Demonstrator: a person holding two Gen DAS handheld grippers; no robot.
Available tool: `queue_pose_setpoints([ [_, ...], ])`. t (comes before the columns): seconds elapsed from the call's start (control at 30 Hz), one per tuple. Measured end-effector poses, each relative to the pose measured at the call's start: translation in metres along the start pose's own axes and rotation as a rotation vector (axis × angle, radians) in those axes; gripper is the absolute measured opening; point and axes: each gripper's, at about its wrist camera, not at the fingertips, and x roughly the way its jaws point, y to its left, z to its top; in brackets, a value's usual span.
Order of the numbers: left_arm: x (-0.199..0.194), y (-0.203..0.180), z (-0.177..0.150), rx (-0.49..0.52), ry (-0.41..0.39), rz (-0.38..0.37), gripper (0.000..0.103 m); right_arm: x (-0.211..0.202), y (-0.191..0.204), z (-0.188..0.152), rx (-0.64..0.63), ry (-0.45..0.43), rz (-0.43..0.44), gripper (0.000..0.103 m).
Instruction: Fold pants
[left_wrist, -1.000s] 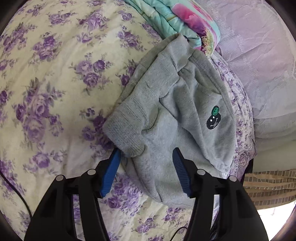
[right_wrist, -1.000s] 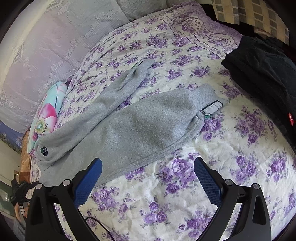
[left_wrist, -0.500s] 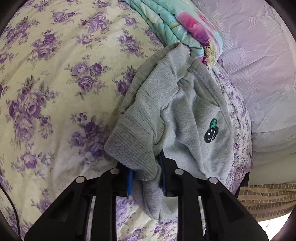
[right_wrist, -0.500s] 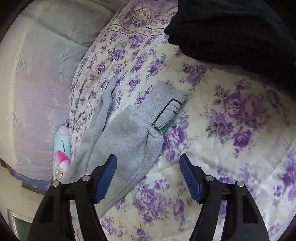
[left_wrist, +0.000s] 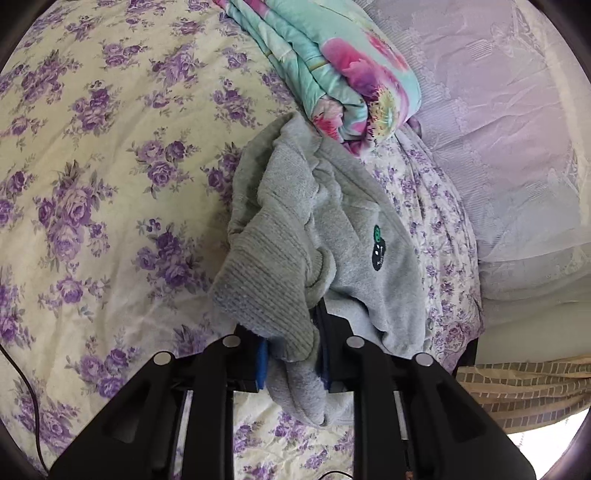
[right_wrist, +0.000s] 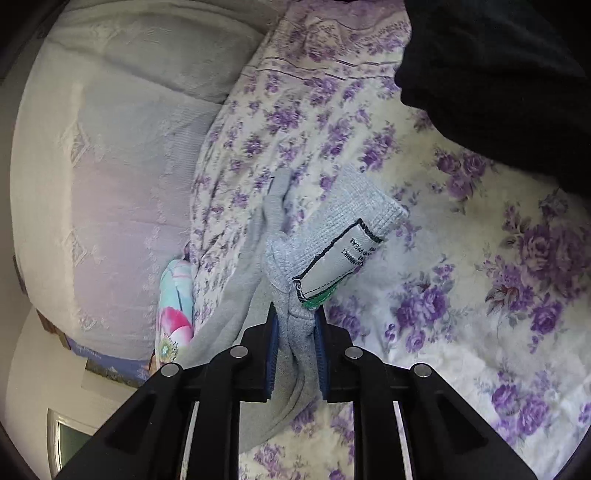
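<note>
Grey pants (left_wrist: 354, 236) pinched by both grippers (cuff, probably waistband).

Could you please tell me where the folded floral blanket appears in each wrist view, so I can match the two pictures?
Left wrist: the floral blanket lies top centre, just beyond the grey pants.
Right wrist: the same blanket shows as a small strip at lower left, beside the pants.
Shared landmark: the lavender lace cover.

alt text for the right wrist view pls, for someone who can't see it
The right claw is shut on the ribbed cuff end of grey pants, whose sewn-on label faces the camera. They lie on a purple-flowered bedsheet, with a dark garment at the upper right.
</note>
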Motion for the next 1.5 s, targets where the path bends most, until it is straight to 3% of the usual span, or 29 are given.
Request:
queue_pose_setpoints([
  [0.17,-0.047,0.015,-0.025,0.01,0.019,-0.035,0.019,-0.058,0.002,-0.012,-0.015,0.022,-0.021,0.017],
  [0.27,-0.067,0.042,-0.044,0.005,0.058,-0.037,0.019,-0.085,-0.016,-0.03,-0.038,0.073,-0.092,0.018],
  [0.37,-0.063,0.071,-0.066,0.025,0.094,0.035,0.019,-0.095,-0.052,-0.06,-0.009,0.133,-0.212,0.018],
  [0.5,-0.046,0.11,-0.086,-0.048,0.107,0.072,0.02,-0.096,-0.088,-0.085,0.073,0.131,-0.246,0.019],
  [0.53,-0.044,0.111,-0.088,-0.041,0.1,0.079,0.021,-0.096,-0.089,-0.085,0.068,0.129,-0.276,0.028],
  [0.63,-0.044,0.108,-0.089,0.007,0.089,0.167,0.039,-0.104,-0.08,-0.078,0.009,0.13,-0.346,0.047],
  [0.73,-0.064,0.107,-0.086,0.028,0.04,0.172,0.048,-0.132,-0.059,-0.071,-0.102,0.012,-0.445,0.051],
  [0.77,-0.074,0.109,-0.083,0.027,0.013,0.182,0.055,-0.14,-0.052,-0.07,-0.134,-0.029,-0.452,0.053],
  [0.83,-0.089,0.116,-0.076,0.003,-0.029,0.177,0.057,-0.14,-0.035,-0.069,-0.205,-0.061,-0.427,0.053],
  [0.97,-0.092,0.113,-0.047,0.016,-0.055,0.147,0.057,-0.088,-0.028,-0.089,-0.26,0.124,-0.411,0.051],
  [1.03,-0.082,0.1,-0.029,0.077,-0.052,0.133,0.057,-0.064,-0.041,-0.101,-0.222,0.196,-0.473,0.051],
  [1.23,-0.035,0.074,0.029,0.162,-0.001,0.144,0.057,-0.083,-0.027,-0.098,-0.126,0.088,-0.476,0.052],
  [1.37,0.004,0.074,0.063,0.186,0.041,0.159,0.057,-0.105,0.02,-0.082,-0.121,-0.011,-0.383,0.052],
  [1.5,0.033,0.075,0.075,0.189,0.083,0.107,0.054,-0.082,0.064,-0.059,-0.141,0.01,-0.271,0.057],
])
